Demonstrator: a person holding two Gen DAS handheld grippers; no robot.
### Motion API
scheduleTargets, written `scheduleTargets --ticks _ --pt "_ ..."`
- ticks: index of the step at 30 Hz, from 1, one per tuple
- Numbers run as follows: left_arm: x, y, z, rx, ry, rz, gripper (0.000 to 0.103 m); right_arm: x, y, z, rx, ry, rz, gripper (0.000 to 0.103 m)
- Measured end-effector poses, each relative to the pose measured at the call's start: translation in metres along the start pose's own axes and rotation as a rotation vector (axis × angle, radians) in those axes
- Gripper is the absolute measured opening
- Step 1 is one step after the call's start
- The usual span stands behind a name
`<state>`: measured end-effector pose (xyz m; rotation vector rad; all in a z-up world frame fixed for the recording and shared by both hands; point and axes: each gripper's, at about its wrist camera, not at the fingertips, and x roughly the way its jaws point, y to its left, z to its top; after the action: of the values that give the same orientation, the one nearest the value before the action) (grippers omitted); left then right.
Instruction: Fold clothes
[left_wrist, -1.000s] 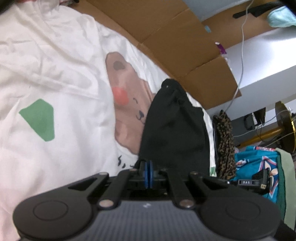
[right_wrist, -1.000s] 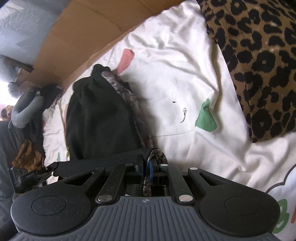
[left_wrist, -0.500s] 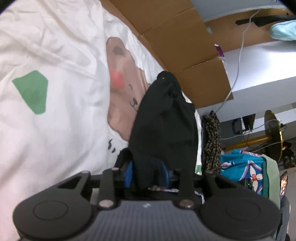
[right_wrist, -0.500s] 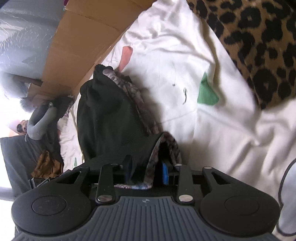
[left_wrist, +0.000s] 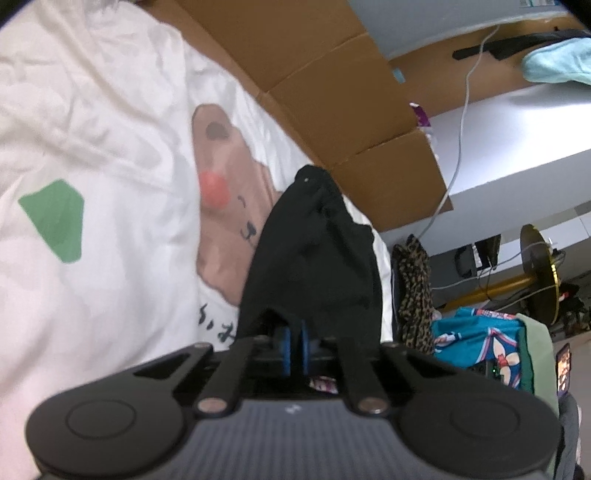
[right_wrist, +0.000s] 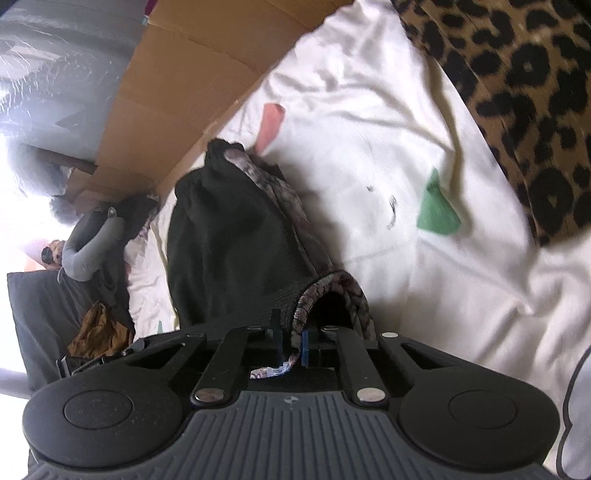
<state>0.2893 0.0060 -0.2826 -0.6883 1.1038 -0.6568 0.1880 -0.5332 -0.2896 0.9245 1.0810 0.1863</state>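
Observation:
A black garment (left_wrist: 314, 258) with a grey patterned lining (right_wrist: 291, 206) stretches away from me over a white printed bedsheet (left_wrist: 110, 258). In the left wrist view my left gripper (left_wrist: 294, 345) has its blue pads (left_wrist: 283, 347) pressed close together on the garment's near black edge. In the right wrist view my right gripper (right_wrist: 292, 341) is shut on the other near corner, where the patterned lining (right_wrist: 334, 291) curls over the pads. The black garment (right_wrist: 225, 251) sags between the two grips, and its far end rests on the sheet.
A cardboard sheet (left_wrist: 332, 92) lines the far edge of the bed. A leopard-print cloth (right_wrist: 517, 92) lies to the right on the sheet. Past the bed edge sit a turquoise printed cloth (left_wrist: 476, 336) and dark clothes (right_wrist: 92, 258).
Half a second ago both grippers stood open with the garment's edge between the pads. Both have since shut on the fabric, and the views have shifted slightly.

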Motion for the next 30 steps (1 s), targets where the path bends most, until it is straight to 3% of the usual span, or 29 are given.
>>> scheduleTargets --ticks 30 --pt "0.004 -0.026 0.042 0.049 -0.108 -0.016 0.005 -0.008 0.025 0.037 -0.041 -0.086 0.019 0.007"
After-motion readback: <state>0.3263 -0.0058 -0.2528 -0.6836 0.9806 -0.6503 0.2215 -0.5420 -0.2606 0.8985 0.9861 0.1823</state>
